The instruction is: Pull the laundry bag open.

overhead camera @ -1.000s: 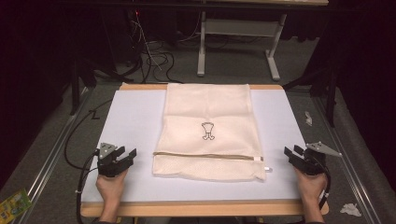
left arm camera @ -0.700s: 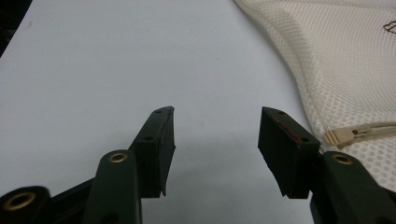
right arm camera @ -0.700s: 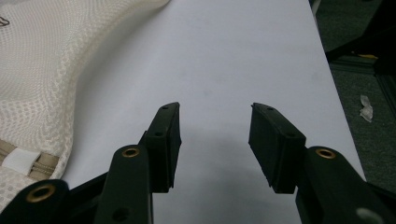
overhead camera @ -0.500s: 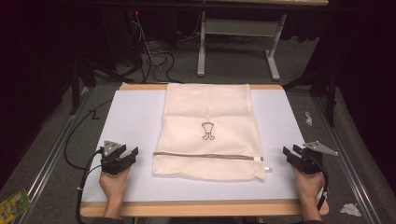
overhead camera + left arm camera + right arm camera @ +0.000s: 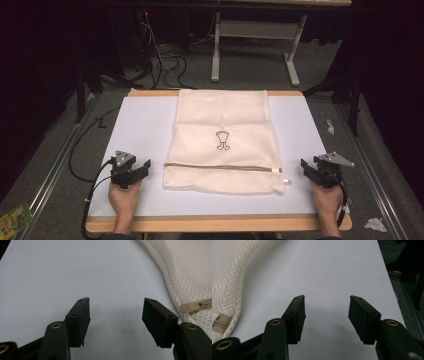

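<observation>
High view: we list a cream mesh laundry bag with a small dark printed emblem, lying flat on the middle of the white-topped desk with a wooden edge, its top hem at the far edge and its zipper band running across near the bottom.

Left gripper: we note it resting on the desk just beside the bag's lower left corner, jaws apart, holding nothing. In the left gripper view the mesh edge and a beige zipper end tab lie just right of the right jaw.

Right gripper: we note it near the bag's lower right corner, close but not touching, jaws apart and empty. A small white zipper pull sits at that corner.

Risks, as we judge them:
- The mesh is thin and lies flush, so jaws closing from above could slip off or pinch one layer only.
- Uneven lifting at the two corners could skew or bunch the bag.
- A jaw catching the open weave or zipper pull could snag and drag the whole bag across the smooth desk.
</observation>
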`<action>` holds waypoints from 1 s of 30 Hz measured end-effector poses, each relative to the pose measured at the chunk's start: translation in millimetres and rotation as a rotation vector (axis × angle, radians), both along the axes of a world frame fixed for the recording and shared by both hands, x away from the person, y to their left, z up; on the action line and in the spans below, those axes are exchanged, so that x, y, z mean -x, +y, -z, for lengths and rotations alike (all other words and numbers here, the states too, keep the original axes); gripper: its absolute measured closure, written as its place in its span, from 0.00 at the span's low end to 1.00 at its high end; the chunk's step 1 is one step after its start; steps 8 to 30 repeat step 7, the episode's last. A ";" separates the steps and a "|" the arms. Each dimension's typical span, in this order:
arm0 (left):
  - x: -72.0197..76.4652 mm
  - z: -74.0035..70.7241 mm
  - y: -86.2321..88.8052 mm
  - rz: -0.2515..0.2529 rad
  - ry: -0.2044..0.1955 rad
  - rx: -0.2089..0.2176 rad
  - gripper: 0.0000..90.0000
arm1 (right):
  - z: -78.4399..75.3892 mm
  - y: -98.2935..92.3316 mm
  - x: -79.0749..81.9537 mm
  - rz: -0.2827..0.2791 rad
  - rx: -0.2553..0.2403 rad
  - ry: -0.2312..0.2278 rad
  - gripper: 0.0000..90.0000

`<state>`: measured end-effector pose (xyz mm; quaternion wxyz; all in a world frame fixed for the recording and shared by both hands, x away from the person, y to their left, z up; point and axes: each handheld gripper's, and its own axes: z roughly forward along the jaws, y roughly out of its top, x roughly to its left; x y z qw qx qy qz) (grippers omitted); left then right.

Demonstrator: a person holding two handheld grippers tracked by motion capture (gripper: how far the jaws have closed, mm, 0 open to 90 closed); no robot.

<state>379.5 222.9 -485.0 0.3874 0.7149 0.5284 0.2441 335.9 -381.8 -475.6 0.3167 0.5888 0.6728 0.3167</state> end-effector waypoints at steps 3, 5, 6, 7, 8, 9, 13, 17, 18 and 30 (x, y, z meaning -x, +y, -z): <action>0.9 -0.2 -0.2 0.003 -0.006 -0.004 0.43 | 0.3 0.1 -0.2 0.001 0.003 -0.001 0.53; 1.1 -0.2 -0.4 0.005 -0.008 -0.004 0.43 | 0.2 -0.6 -0.3 0.004 0.000 0.000 0.53; 1.0 -0.2 -0.4 0.005 -0.008 -0.004 0.43 | 0.3 -0.9 -0.4 0.004 -0.004 -0.001 0.53; 1.0 -0.2 -0.4 0.006 -0.007 -0.004 0.43 | 0.3 -1.0 -0.4 0.004 -0.006 0.000 0.52; 1.0 -0.2 -0.4 0.006 -0.007 -0.004 0.43 | 0.3 -1.0 -0.4 0.004 -0.006 0.000 0.52; 1.0 -0.2 -0.4 0.006 -0.007 -0.004 0.43 | 0.3 -1.0 -0.4 0.004 -0.006 0.000 0.52; 1.0 -0.2 -0.4 0.006 -0.007 -0.004 0.43 | 0.3 -1.0 -0.4 0.004 -0.006 0.000 0.52; 1.0 -0.2 -0.4 0.006 -0.007 -0.004 0.43 | 0.3 -1.0 -0.4 0.004 -0.006 0.000 0.52; 1.0 -0.2 -0.4 0.006 -0.007 -0.004 0.43 | 0.3 -1.0 -0.4 0.004 -0.006 0.000 0.52; 1.0 -0.2 -0.4 0.006 -0.007 -0.004 0.43 | 0.3 -1.0 -0.4 0.004 -0.006 0.000 0.52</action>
